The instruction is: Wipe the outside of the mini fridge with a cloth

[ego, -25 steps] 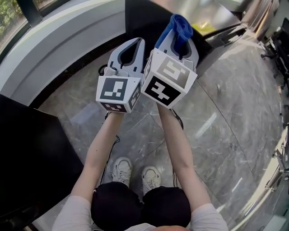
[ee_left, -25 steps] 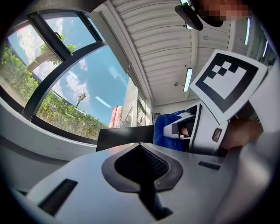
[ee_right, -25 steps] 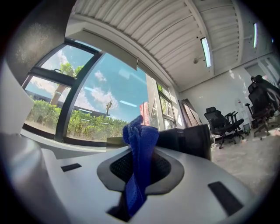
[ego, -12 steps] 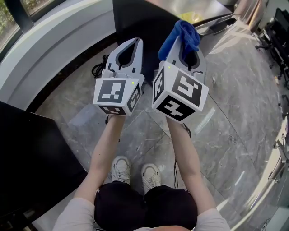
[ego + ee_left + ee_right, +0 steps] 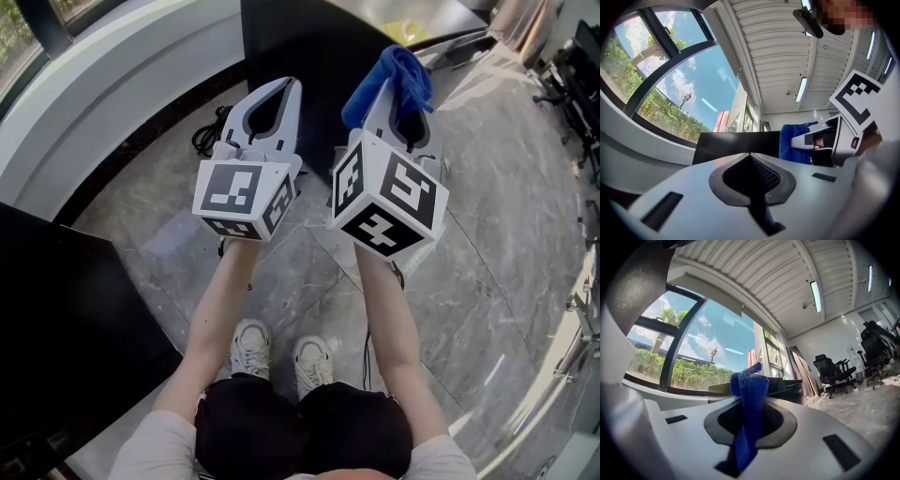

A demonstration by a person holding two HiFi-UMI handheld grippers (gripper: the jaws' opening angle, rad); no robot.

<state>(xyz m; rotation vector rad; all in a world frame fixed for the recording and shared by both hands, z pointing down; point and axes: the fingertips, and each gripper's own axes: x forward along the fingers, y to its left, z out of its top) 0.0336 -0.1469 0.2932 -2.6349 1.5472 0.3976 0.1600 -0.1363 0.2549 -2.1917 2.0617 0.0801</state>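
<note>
Both grippers raised side by side above the marble floor (image 5: pixel 487 187); cloth in your right.
Your right gripper (image 5: pixel 401 94) has its jaws clenched on the blue cloth (image 5: pixel 386 77), which bunches up past the tips and stands clear of any surface. Your left gripper (image 5: pixel 281 94), just beside it, has its jaws pressed together with nothing between them. The black mini fridge (image 5: pixel 300 56) stands directly ahead of both grippers, with neither of them touching it.

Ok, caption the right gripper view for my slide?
The right gripper shut on a blue cloth, windows and office chairs beyond.
</note>
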